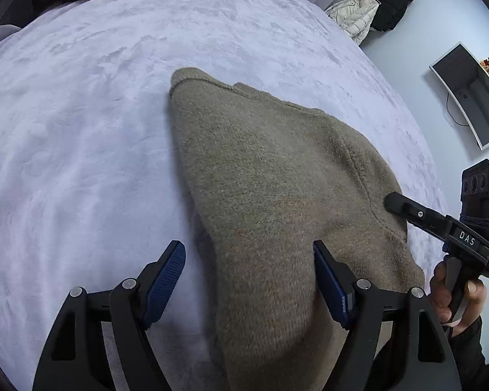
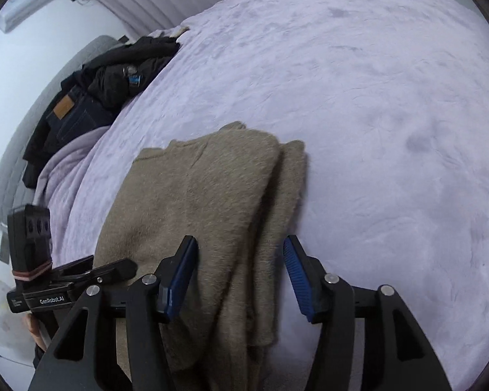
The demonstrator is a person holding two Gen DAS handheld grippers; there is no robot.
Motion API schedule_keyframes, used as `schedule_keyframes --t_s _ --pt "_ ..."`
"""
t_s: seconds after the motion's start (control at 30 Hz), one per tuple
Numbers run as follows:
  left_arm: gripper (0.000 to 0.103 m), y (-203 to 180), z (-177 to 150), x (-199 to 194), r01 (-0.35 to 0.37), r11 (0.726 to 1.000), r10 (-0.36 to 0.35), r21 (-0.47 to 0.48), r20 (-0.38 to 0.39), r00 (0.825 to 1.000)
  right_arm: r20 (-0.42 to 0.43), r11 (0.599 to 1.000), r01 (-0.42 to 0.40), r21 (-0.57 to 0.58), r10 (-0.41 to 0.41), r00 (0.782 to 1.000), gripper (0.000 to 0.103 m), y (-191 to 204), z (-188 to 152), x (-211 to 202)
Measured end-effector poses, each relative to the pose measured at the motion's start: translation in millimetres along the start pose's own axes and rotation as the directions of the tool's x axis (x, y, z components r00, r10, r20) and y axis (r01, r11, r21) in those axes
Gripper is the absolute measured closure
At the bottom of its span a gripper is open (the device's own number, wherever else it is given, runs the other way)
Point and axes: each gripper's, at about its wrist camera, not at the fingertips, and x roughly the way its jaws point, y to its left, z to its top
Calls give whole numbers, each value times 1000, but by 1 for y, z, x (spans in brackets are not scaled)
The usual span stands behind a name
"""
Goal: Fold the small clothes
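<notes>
A tan knit sweater [image 1: 270, 176] lies folded lengthwise on a lavender blanket [image 1: 81, 130] that covers the bed. My left gripper [image 1: 247, 251] hovers low over the sweater's near end. It is open, with the garment's left edge between its blue pads [image 1: 166, 277], which press on nothing. In the right wrist view the same sweater [image 2: 195, 195] shows its layered right-hand fold. My right gripper [image 2: 240, 242] is open astride that folded edge, also without squeezing it. Each view shows the other gripper at its side, resting against the sweater's edge.
Dark clothes and jeans [image 2: 81, 104] are piled at the bed's far left edge. A white puffer jacket [image 1: 355, 16] and a black bag [image 1: 392, 3] hang beyond the far right corner, near a monitor [image 1: 466, 97]. A person's hand [image 1: 453, 296] grips the right tool's handle.
</notes>
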Motion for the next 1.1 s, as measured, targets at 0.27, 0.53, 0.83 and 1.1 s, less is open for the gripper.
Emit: schedule_keyframes --t_s 0.27,0.53,0.83,1.1 --pt "24 -40 -21 -69 -27 987 -7 158 212 977 176 914 142 -380 -79 981 44 58 -34 -61" --pt "24 -61 -37 -24 55 963 -90 265 124 988 95 667 59 -742 18 995 44 104 -98 -46" --pt "24 -70 -50 -18 -12 944 -32 330 128 991 -27 729 0 -684 -25 999 44 68 -97 -17" --pt "24 -68 -43 -15 -28 950 -11 312 124 992 75 740 5 -672 61 995 34 75 -22 -43"
